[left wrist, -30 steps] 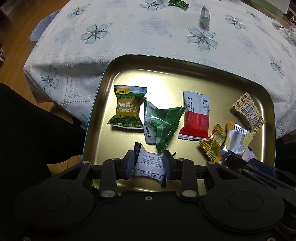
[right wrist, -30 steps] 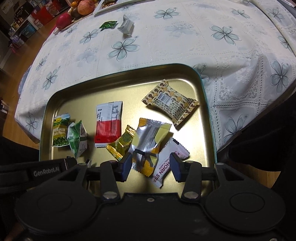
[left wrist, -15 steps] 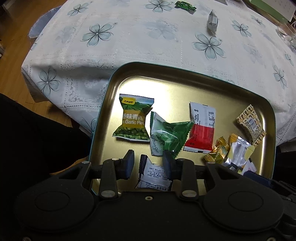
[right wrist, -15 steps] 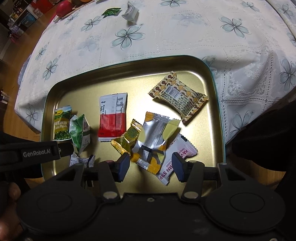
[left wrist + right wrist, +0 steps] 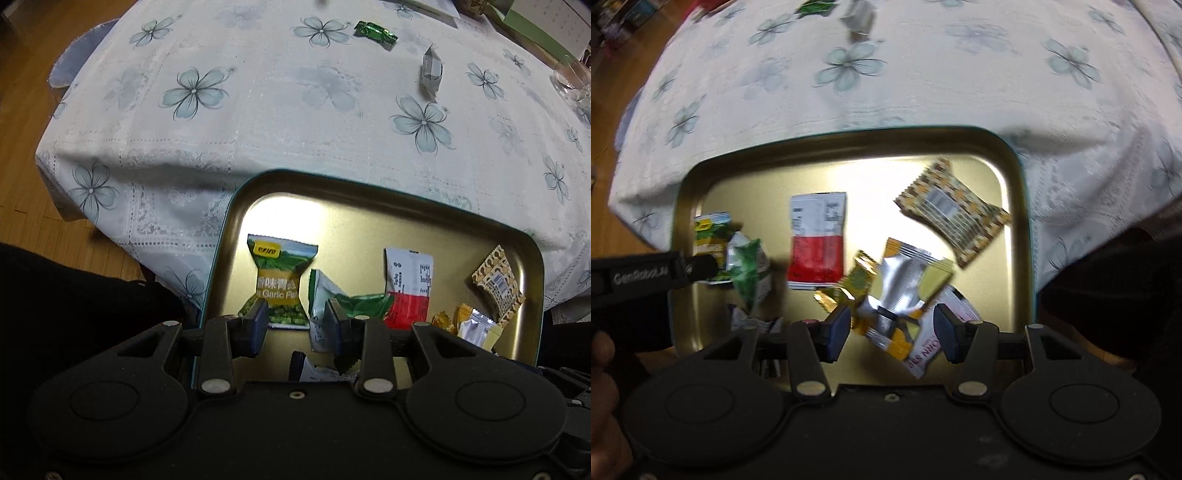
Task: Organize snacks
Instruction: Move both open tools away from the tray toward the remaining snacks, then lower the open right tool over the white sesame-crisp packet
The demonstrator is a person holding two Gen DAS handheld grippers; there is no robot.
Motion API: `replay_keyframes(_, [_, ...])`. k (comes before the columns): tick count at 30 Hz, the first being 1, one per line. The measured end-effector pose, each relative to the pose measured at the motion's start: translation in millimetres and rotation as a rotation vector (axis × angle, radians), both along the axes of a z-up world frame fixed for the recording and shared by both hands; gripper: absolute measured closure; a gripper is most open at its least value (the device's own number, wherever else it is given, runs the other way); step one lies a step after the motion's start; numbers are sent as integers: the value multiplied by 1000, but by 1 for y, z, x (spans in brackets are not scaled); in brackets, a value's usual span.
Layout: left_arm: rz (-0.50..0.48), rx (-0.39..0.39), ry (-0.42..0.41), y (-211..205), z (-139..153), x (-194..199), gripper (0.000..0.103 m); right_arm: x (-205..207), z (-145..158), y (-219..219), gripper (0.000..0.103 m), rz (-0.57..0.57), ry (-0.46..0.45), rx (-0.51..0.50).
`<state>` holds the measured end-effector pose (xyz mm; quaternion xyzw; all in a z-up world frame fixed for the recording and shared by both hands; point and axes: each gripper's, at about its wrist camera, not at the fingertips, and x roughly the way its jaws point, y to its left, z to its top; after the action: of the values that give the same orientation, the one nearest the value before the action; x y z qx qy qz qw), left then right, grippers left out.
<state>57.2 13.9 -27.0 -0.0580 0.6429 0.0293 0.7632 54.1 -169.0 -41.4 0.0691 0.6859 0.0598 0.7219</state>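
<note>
Snacks lie scattered across the gold tin tray (image 5: 369, 206) ahead of both our grippers. Our left gripper (image 5: 295, 326) is parted with nothing between its fingers; just beyond its fingertips sits the green garlic-pea packet (image 5: 282, 280), the green-and-white packet (image 5: 340, 306) lies at its right finger, and a small white wrapper (image 5: 317, 371) lies below, close to the body. Further to the right we see the red-and-white packet (image 5: 408, 286), then the brown patterned biscuit packet (image 5: 496, 286) near the tray's far right side. Our right gripper (image 5: 892, 330) is spread wide and holds nothing; the silver-and-yellow packet (image 5: 903, 291) lies between its fingers on top of a white-and-pink bar (image 5: 938, 339), with a gold candy (image 5: 849, 288) just to the left. On the floral tablecloth (image 5: 258, 92) well beyond the tray rest a green candy (image 5: 375, 31) and a silver sachet (image 5: 430, 70).
</note>
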Motion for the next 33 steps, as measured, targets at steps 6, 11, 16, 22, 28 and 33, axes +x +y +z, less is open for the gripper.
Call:
replay_keyframes(6, [-15, 33, -75, 8, 22, 36, 61, 48, 25, 6, 51, 59, -77, -21])
replay_keyframes(11, [7, 53, -144, 16, 46, 83, 61, 105, 42, -1, 51, 43, -138, -30])
replay_keyframes(16, [24, 68, -190, 19, 63, 133, 61, 163, 46, -3, 47, -2, -181, -65])
replay_keyframes(22, [48, 62, -231, 16, 66, 179, 61, 220, 31, 3, 45, -53, -191, -88])
replay_keyframes(28, [52, 46, -176, 18, 41, 196, 61, 255, 13, 19, 46, -58, -233, -169])
replay_keyframes(33, [68, 16, -92, 26, 22, 205, 61, 275, -1, 39, 46, -36, -251, -189])
